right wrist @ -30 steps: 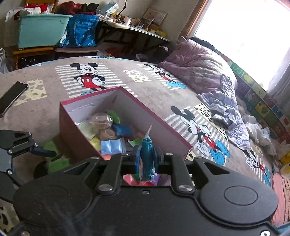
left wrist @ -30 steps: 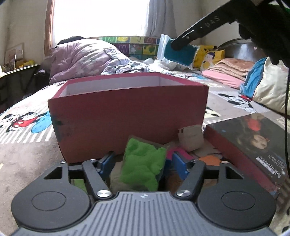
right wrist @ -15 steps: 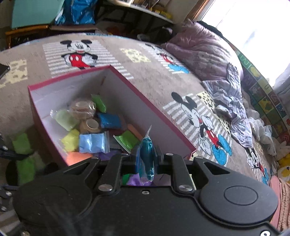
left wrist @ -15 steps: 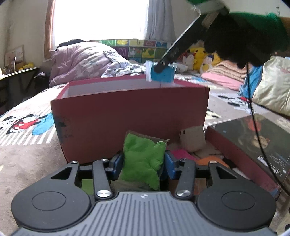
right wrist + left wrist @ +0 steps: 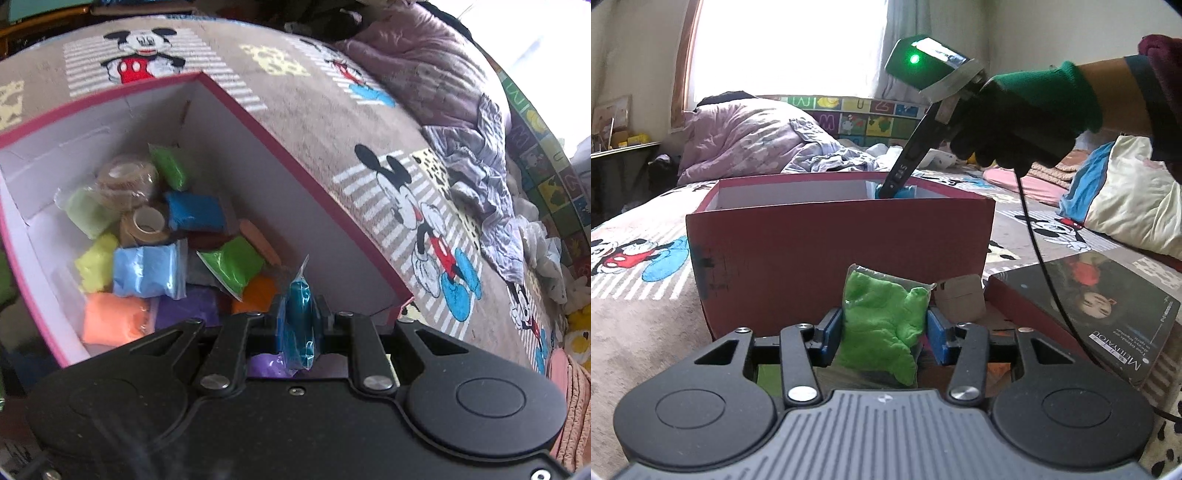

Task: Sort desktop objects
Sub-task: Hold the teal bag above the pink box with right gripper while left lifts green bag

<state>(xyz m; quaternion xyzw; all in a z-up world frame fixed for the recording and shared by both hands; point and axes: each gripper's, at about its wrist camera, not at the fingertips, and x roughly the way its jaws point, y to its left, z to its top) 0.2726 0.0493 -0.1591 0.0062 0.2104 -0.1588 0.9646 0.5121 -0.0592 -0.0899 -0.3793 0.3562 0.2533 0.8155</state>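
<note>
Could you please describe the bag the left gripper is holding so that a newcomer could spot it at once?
Find the red box on the bed; just outside its near wall, the left gripper clamps the bright green clay bag. It stands upright, unlike the beige lump beside it.

left gripper (image 5: pixel 882 328) clamped, right gripper (image 5: pixel 297 321) clamped

A bedroom in a home. A wide bed carries a grey cartoon-mouse blanket (image 5: pixel 369 122), with a crumpled lilac quilt (image 5: pixel 746 144) at the far side below a bright curtained window (image 5: pixel 790 48). Pillows (image 5: pixel 1123 206) and folded pink bedding (image 5: pixel 1015 181) lie at the right. A colourful alphabet play mat (image 5: pixel 871 118) stands along the far edge, and a cluttered desk (image 5: pixel 620 147) sits at the far left.
</note>
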